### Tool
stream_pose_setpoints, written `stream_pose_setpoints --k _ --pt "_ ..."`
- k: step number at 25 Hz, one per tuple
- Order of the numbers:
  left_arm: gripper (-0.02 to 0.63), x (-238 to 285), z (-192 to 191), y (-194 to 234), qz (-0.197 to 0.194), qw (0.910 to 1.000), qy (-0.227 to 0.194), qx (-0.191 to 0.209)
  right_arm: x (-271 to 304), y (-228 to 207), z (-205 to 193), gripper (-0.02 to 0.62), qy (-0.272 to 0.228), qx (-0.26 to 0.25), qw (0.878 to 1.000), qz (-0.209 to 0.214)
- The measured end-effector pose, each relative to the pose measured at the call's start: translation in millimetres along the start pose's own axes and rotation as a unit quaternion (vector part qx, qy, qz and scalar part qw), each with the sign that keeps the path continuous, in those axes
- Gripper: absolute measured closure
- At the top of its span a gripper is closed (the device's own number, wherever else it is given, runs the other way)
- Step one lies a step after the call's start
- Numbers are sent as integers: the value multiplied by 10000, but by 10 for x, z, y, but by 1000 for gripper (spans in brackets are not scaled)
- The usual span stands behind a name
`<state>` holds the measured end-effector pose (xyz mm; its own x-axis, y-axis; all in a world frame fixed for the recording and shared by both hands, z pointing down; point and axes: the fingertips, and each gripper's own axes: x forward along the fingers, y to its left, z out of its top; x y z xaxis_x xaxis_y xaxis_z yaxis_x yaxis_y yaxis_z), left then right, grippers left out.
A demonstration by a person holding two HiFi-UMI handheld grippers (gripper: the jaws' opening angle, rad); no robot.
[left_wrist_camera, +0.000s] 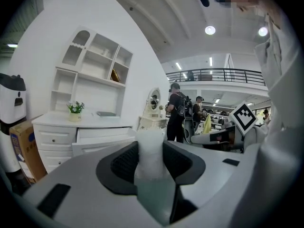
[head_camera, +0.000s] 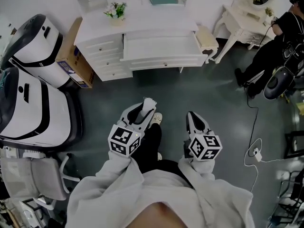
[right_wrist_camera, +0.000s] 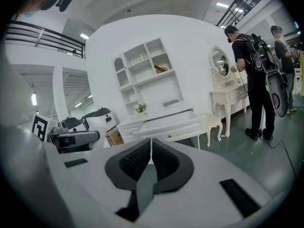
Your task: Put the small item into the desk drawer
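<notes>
- my left tool is pinching the small item, a pale whitish lump standing up between the pads; my right tool is pressed together with nothing in it
- the drawer is already pulled out under the top of the white counter, but I'm well apart from it, with bare floor between us
- so the step right now is just carrying it over; I'd keep the pinch steady and not squeeze harder, since the thing looks kinda soft (my guess)
- I'd come in over the drawer's front edge from above and get the item down inside before letting go, so it doesn't bounce off the rim
- I'd keep the right tool off to the side, clear of the stool right of the drawer
</notes>
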<state>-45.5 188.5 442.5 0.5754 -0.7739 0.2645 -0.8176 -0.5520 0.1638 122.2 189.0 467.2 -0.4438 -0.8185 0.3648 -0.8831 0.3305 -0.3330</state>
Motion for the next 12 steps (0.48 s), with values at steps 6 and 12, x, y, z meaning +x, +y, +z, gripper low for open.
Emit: stream_pose_setpoints --k 6,12 --pt "433 455 256 361 -20 10000 3 9 484 -161 323 560 1 36 10000 -42" --pt "433 902 551 741 -55 10000 -10 23 981 -286 704 560 -25 34 10000 -64"
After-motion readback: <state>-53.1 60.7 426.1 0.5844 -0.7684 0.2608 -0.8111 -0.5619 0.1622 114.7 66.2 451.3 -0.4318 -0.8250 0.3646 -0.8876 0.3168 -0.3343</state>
